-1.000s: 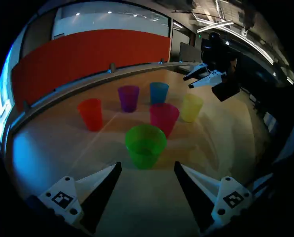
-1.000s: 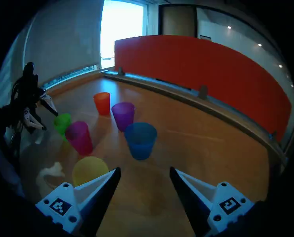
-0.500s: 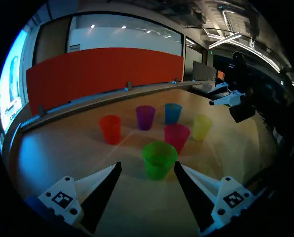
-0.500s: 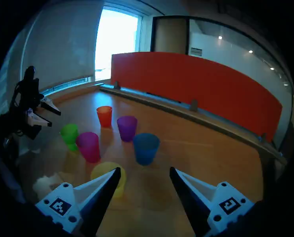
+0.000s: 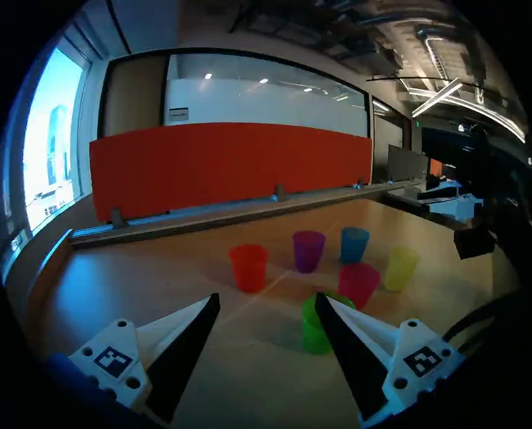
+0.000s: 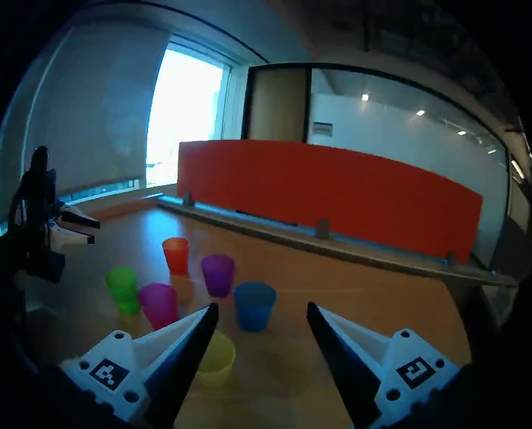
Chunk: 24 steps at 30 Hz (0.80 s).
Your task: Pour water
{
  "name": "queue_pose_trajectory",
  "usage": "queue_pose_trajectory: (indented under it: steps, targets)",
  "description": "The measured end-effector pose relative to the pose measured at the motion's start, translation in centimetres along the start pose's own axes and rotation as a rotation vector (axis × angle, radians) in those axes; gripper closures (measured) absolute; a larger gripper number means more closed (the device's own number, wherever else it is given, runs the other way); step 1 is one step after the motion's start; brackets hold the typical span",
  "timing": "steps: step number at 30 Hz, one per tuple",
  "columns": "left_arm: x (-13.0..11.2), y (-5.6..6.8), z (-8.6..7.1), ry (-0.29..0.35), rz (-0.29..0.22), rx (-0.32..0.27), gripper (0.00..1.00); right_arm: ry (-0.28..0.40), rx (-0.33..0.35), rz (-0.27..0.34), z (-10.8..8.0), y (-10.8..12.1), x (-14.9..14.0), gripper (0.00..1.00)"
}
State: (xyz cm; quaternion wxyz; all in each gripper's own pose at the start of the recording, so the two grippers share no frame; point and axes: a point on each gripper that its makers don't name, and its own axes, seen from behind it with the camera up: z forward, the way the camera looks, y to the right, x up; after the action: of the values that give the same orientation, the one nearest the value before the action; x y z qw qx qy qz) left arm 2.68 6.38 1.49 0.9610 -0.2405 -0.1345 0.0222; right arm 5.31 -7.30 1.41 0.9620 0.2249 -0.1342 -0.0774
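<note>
Several plastic cups stand grouped on the wooden table (image 5: pixel 144 286): orange (image 5: pixel 248 267), purple (image 5: pixel 308 250), blue (image 5: pixel 354 244), yellow (image 5: pixel 400 268), magenta (image 5: pixel 357 284) and green (image 5: pixel 310 327). My left gripper (image 5: pixel 264 296) is open and holds nothing; its right finger hides part of the green cup. My right gripper (image 6: pixel 261 306) is open too, with the blue cup (image 6: pixel 254 305) beyond its tips and the yellow cup (image 6: pixel 219 360) partly behind its left finger. In the right gripper view, the left gripper (image 6: pixel 69 227) hovers left of the green cup (image 6: pixel 122 288).
A low rail (image 5: pixel 216 218) and a red partition (image 5: pixel 230 161) run along the table's far edge. A bright window (image 6: pixel 184 125) lies beyond the table's left end. Bare tabletop (image 6: pixel 380 307) stretches right of the cups. A dark block (image 5: pixel 473 243) shows at the right.
Both grippers have drawn back and tilted upward, so the cups look smaller and lower in both views. Both stayed open. The cups have not moved.
</note>
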Motion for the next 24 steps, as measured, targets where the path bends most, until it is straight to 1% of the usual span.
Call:
queue_pose_trajectory:
  steps: [3,8,12,17,21,24]
  targets:
    - [0.7,-0.7,-0.3,0.023,-0.014,0.030,0.00,0.025,-0.032,0.003,-0.1,0.3,0.4,0.04]
    - [1.7,-1.8,-0.5,0.058,-0.001,0.091,0.01,0.064,-0.094,0.001,-0.4,0.7,1.0,0.04]
    - [2.9,-2.0,-0.6,0.106,-0.003,0.133,0.01,0.119,-0.155,-0.004,-0.8,1.0,2.1,0.04]
    - [4.8,-2.2,-0.9,0.176,-0.028,0.177,0.01,0.200,-0.264,0.024,-1.8,2.5,3.6,0.04]
    - [5.9,-2.7,-1.4,0.209,-0.029,0.223,0.01,0.259,-0.363,0.055,-3.0,4.4,4.6,0.04]
    - [6.4,-3.1,-1.9,0.229,-0.031,0.257,0.01,0.286,-0.410,0.062,-3.7,5.0,4.8,0.04]
